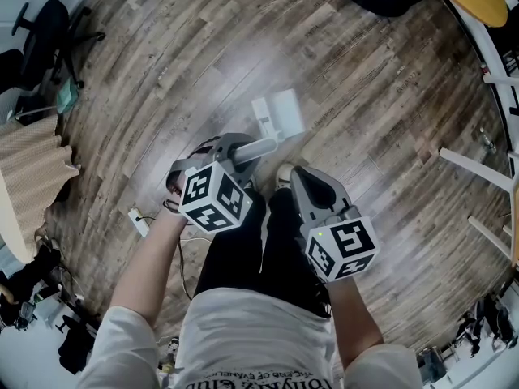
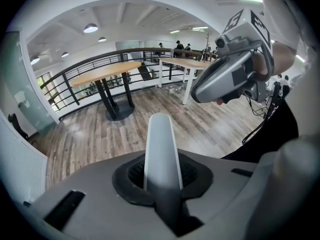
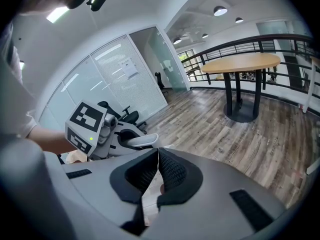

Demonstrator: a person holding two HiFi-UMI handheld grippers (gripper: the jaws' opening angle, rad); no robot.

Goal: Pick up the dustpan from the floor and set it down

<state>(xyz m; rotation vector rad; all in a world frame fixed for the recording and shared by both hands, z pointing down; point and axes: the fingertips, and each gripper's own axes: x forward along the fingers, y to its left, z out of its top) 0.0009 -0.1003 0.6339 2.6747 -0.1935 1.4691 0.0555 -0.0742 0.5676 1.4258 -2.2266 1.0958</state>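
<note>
- An office: glass-walled rooms (image 3: 120,79) with blinds, swivel chairs (image 1: 49,19).
- Round tables (image 3: 241,62) by a black railing (image 3: 280,38), wood-plank floor (image 1: 203,63) (round ceiling lamps (image 2: 90,28) overhead).

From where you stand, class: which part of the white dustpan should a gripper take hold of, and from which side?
Grip the handle: it is a narrow, straight bar that fits between jaws, unlike the broad scoop of the dustpan. Come from the person's side, where the handle points; the left gripper is closed across it that way.
</note>
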